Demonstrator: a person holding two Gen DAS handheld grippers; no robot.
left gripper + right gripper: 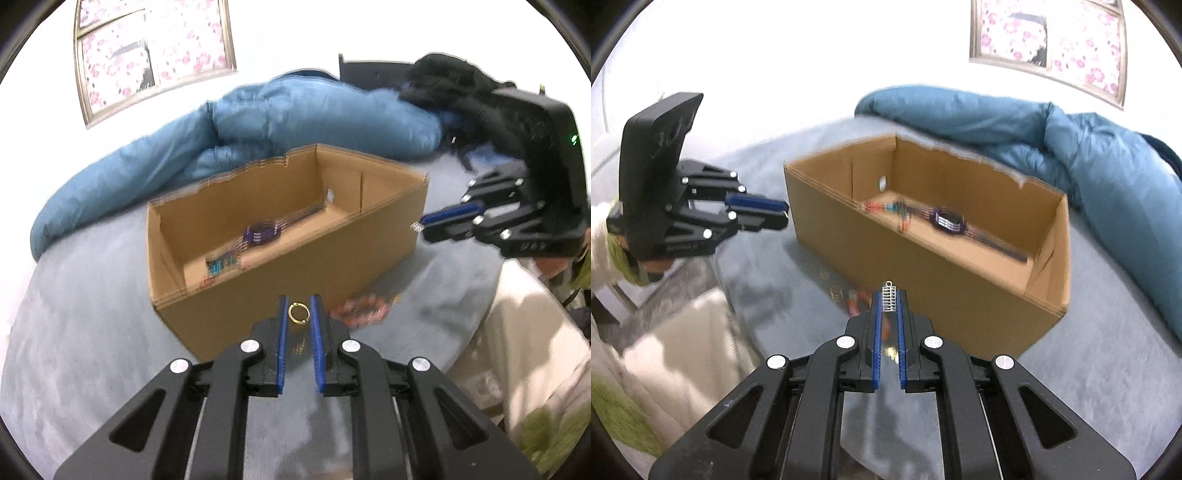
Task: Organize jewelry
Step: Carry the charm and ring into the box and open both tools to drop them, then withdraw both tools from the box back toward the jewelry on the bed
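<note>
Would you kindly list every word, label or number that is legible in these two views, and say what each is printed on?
Nothing can be read for certain.
Embossed marking on the right gripper body, seen from the left wrist: too blurred to read.
Embossed marking on the left gripper body, seen from the right wrist: too blurred to read.
Cardboard box: no print visible.

White wall (295, 40) w/ floral-curtained window (151, 48) — blue duvet (295, 114)
</note>
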